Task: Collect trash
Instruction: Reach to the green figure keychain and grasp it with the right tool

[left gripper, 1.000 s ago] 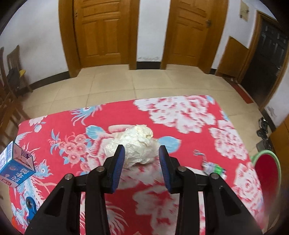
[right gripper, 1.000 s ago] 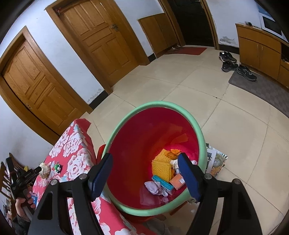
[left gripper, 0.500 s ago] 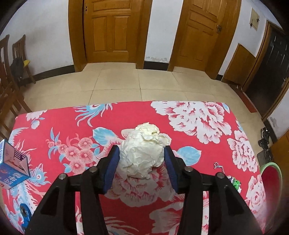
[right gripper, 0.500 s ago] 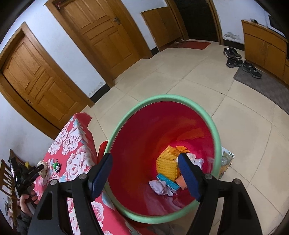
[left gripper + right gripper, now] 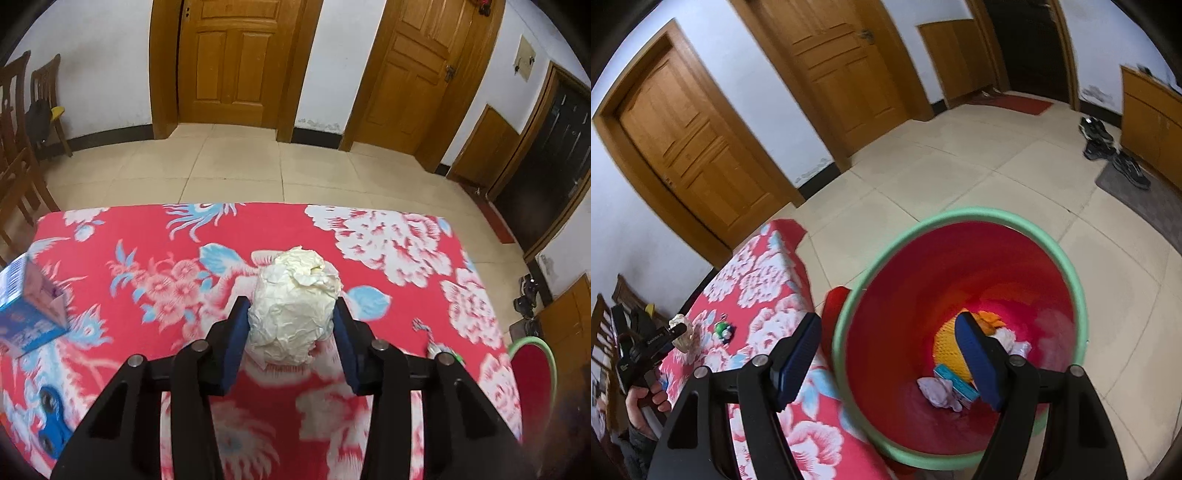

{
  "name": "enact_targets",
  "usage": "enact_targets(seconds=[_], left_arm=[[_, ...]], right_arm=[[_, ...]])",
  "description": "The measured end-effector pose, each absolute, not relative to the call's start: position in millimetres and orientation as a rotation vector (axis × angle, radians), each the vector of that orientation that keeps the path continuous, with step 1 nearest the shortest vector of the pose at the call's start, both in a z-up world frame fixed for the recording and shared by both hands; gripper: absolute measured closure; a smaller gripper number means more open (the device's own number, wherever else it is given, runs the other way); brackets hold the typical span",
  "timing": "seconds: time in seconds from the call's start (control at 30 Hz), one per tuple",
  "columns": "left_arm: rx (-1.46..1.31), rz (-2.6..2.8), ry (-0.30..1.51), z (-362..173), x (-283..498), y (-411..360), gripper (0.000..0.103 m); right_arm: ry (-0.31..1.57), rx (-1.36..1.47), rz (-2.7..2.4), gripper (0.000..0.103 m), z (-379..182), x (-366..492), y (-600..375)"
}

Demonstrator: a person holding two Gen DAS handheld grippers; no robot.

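Crumpled cream paper ball [image 5: 293, 314] sitting between the blue pads of the left hand-held gripper [image 5: 291, 332], jaws closing on it, pads [image 5: 236, 341] touching or nearly touching its sides; hard to tell whether lifted or resting on the desk [image 5: 258, 225]. Laid out around that ball on the red flowered cloth: blue carton [image 5: 31, 310] well off to its left, small blue gadget [image 5: 51, 417] nearer the camera at the left edge, small green-and-white bit of litter [image 5: 439, 350] to its right. Farther right of the ball, past the desk edge, red bin with a green rim [image 5: 960, 314].

Right hand-held gripper [image 5: 886, 358] spread wide and empty, hanging over the near rim of that bin; yellow mesh, tissue and a small box already at the bottom.

Step in hand, by the look of it: securing the paper ball. Next move likely calling for a firm squeeze, a lift clear of the cloth, then a carry right to the bin's mouth before letting go. Soft paper, so apt to slip or deform.
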State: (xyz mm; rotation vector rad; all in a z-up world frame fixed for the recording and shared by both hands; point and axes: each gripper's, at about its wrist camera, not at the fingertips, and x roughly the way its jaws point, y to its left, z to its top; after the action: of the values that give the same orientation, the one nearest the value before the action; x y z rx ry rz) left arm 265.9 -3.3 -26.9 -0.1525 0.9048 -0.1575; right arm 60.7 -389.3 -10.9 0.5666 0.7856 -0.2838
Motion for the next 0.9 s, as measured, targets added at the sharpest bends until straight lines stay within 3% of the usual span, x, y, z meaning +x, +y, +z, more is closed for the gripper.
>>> enact_targets(seconds=[0.4, 0.9], left_arm=[[-0.25, -0.118, 0.868, -19, 209, 46, 0.058], [-0.257, -0.051, 0.861, -41, 201, 64, 0.058]], right_arm=[[0.785, 0.446, -0.11, 0.026, 17, 97, -314], [0.903, 0.269, 0.022, 0.026, -5, 186, -217]])
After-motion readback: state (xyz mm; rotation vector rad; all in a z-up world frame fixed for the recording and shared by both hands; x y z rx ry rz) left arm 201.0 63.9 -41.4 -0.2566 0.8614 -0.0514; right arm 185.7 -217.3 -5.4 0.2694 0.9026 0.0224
